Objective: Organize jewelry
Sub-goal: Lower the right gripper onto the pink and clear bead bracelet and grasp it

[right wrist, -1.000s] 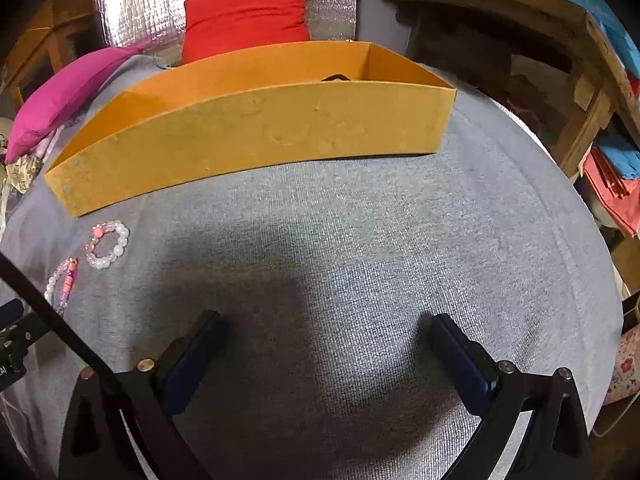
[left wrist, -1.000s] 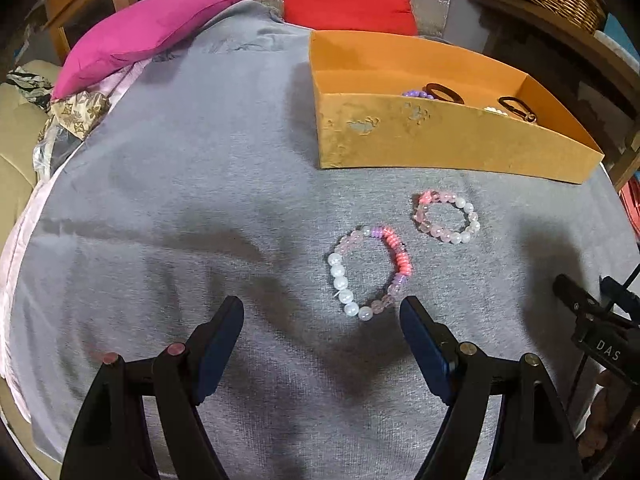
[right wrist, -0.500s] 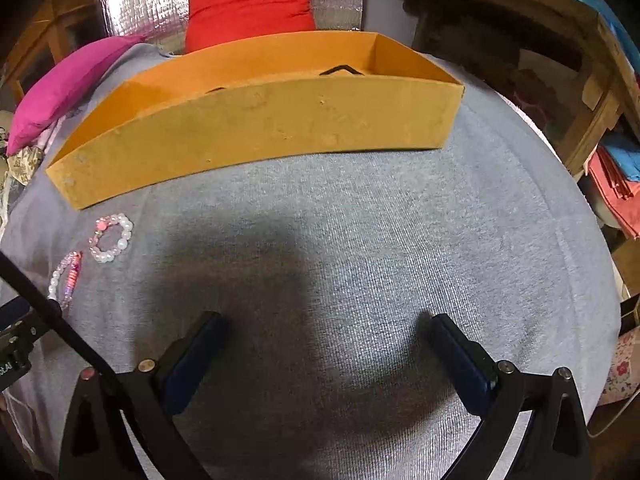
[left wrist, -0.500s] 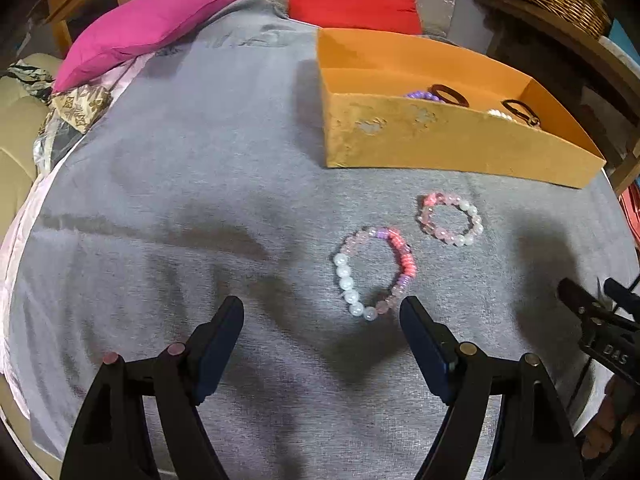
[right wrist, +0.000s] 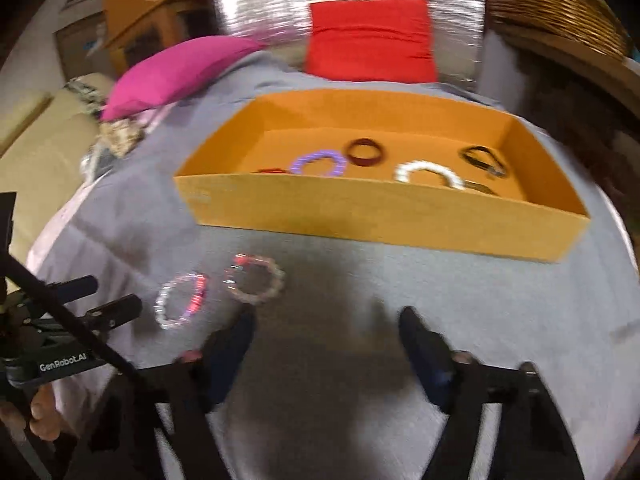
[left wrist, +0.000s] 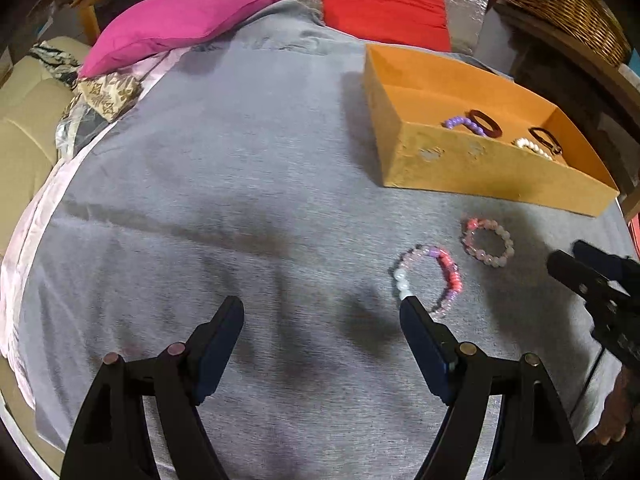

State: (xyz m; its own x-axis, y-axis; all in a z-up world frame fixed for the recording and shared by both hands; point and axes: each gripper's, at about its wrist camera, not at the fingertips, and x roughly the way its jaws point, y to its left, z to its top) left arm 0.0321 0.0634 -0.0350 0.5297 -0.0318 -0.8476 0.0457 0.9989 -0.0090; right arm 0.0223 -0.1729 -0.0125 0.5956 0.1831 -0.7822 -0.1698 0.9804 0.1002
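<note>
Two beaded bracelets lie on the grey cloth: a pink, white and red one [left wrist: 430, 276] [right wrist: 182, 300] and a smaller pale pink one [left wrist: 488, 242] [right wrist: 256, 278]. An orange box [left wrist: 492, 176] [right wrist: 380, 216] holds several bracelets, among them a purple one [right wrist: 318, 162], a dark red band [right wrist: 365, 152] and a white one [right wrist: 428, 174]. My left gripper [left wrist: 322, 312] is open and empty; its right fingertip [left wrist: 412, 306] overlaps the pink, white and red bracelet's near edge. My right gripper [right wrist: 326, 322] is open and empty, just right of the bracelets, and also shows in the left wrist view [left wrist: 592, 276].
A magenta pillow [left wrist: 176, 20] and a red cushion [left wrist: 384, 0] lie at the far end of the cloth. A wicker basket [left wrist: 568, 4] sits on a wooden shelf at the right. A beige sofa [left wrist: 24, 120] is at the left.
The left gripper has shifted left, so the bracelets now sit by its right fingertip. The right gripper has risen and swung left, bringing the bracelets and the box's inside into view.
</note>
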